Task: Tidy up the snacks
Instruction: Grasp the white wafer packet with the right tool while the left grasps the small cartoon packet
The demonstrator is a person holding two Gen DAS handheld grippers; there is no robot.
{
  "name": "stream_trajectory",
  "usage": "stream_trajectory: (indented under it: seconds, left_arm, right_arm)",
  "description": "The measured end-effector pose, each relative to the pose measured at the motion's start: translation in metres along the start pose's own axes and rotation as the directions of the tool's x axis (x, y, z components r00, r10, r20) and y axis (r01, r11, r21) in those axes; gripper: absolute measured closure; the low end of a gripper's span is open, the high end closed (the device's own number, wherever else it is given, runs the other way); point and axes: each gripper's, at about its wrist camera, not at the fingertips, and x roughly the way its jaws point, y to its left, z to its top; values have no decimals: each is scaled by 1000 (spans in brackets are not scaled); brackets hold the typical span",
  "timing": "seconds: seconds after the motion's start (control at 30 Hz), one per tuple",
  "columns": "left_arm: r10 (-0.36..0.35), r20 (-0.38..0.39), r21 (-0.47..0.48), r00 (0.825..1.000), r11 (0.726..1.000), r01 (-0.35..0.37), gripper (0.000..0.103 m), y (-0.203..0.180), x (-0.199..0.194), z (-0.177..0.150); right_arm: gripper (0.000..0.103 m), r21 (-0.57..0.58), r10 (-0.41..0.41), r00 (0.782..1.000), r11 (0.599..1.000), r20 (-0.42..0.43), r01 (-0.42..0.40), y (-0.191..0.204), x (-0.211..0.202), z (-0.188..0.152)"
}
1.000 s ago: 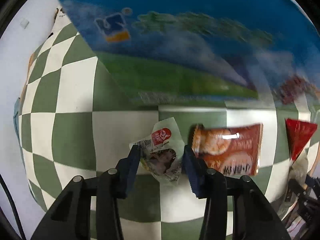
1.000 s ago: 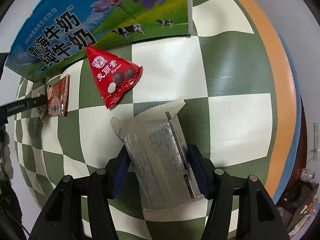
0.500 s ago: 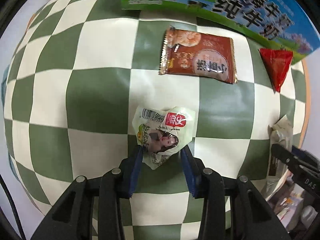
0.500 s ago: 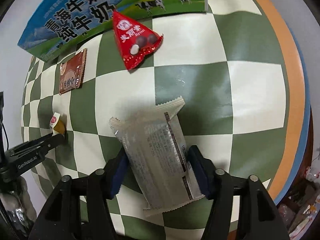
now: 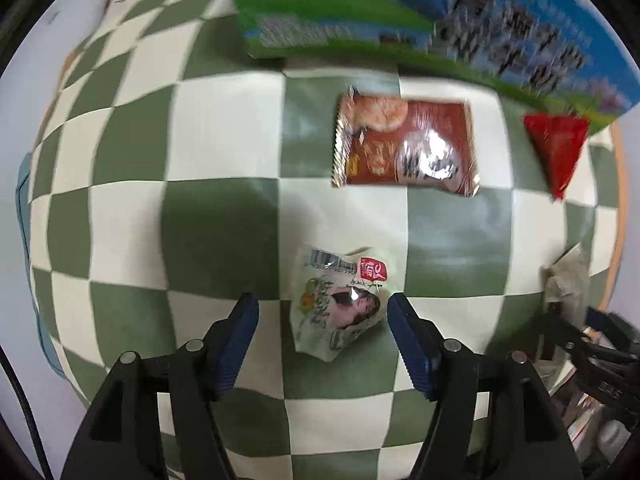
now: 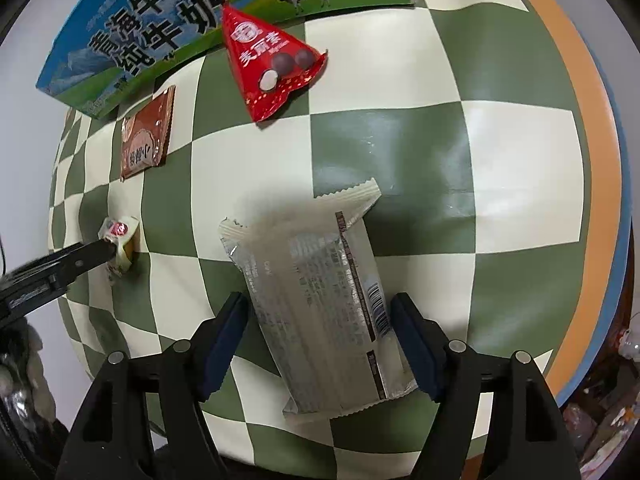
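My left gripper (image 5: 322, 314) is open. A small pale green snack packet (image 5: 340, 304) lies on the checkered cloth between its fingers, loose. My right gripper (image 6: 320, 316) is open around a long silvery wrapper (image 6: 320, 296) that lies flat on the cloth. A brown biscuit packet (image 5: 404, 148) and a red triangular candy bag (image 5: 560, 152) lie further off, next to a blue-green milk carton box (image 5: 400, 12). In the right wrist view the left gripper (image 6: 96, 256) sits by the small packet (image 6: 120, 244), with the brown packet (image 6: 146, 140) and red bag (image 6: 272, 64) beyond.
The milk carton box (image 6: 160, 32) lies along the far side of the green-and-white checkered cloth (image 6: 500, 160). The table's orange and blue rim (image 6: 600, 120) curves on the right, with clutter below it.
My left gripper opened and released the small green packet onto the cloth. My right gripper opened off the silvery wrapper, now flat on the cloth.
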Motion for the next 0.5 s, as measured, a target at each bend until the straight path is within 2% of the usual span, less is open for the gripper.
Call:
stream_trajectory:
  seconds: [0.13,0.2,0.27,0.37,0.47,0.5]
  left_arm:
    - [-7,-22,15,1000,1000,7,39,-16,16,14]
    - [-10,6,10,1000,1000,10,61,-17,14,15]
    - [-9,-2,31,1000,999,10,72,-20,13,14]
    - [24,17,68,1000,997,-25,73,-32,9,11]
    - [-34,-4,65,999,997,34,70,-39,8,8]
    - [-54,-30,64,998,996,55,63,-38,11,7]
  right_arm:
    - [26,-16,-19,1000,1000,2,19,4,4,-2]
    - [28,-29,-34,999,999,6,34,9,8,-3]
    - [34,-50,-66,998,997,24,67,13,8,-6]
    - [36,-60,-70,996,996,46,73,14,6,-10]
    - [36,-49,-52,998,997,44,54,12,2,-10]
    - [34,-46,-47,998,998,39,49,12,2,-9]
